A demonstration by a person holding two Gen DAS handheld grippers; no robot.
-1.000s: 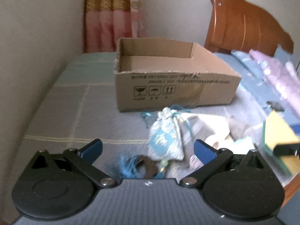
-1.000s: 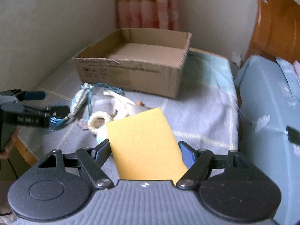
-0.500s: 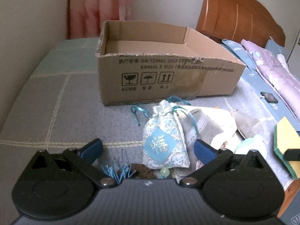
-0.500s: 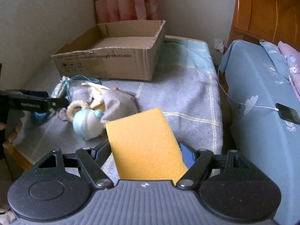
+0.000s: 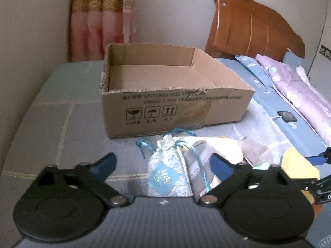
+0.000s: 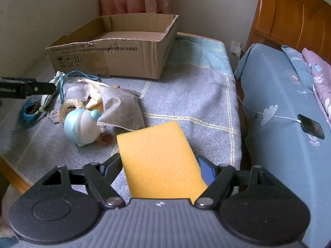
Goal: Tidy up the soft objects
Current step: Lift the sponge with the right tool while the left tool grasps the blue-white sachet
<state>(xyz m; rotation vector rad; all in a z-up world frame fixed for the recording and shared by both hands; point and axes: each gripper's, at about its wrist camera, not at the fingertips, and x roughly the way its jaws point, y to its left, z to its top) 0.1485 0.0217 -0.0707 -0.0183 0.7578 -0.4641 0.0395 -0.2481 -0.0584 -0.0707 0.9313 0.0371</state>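
Holding the sponge (image 6: 157,159) in your right claw (image 6: 159,165), jaws clamped on its near end, most of it sticking out forward and unsupported. Left claw (image 5: 163,163) is spread wide with nothing in it, hovering over the drawstring pouch (image 5: 167,169).

Where things are: the cardboard box (image 6: 115,55) sits at the far side of the table (image 6: 186,95), looks bare inside from both views. The rest of the soft pile lies just in front of it: pouch, grey fabric bag (image 6: 122,107), small blue-and-white toy (image 6: 82,128), coil of blue cord (image 6: 29,109). All touching or overlapping.

Risks as I judge them:
- Grip on the sponge is only at one end. Foam compresses, so a quick swing toward the box could let it pivot or slip out short of the rim.
- The box's near wall is ragged and upright. Come in low and the sponge's free end catches the edge and folds back.
- The pouch's blue strings (image 5: 144,142) trail loose beside the grey bag. If your left claw closes there, you may snag a string or drag the neighbours along.
- The pile is near the table's front edge; a dragged item could go over.
- Both claws are close together at the pile. Watch for a clash if you move them at once.
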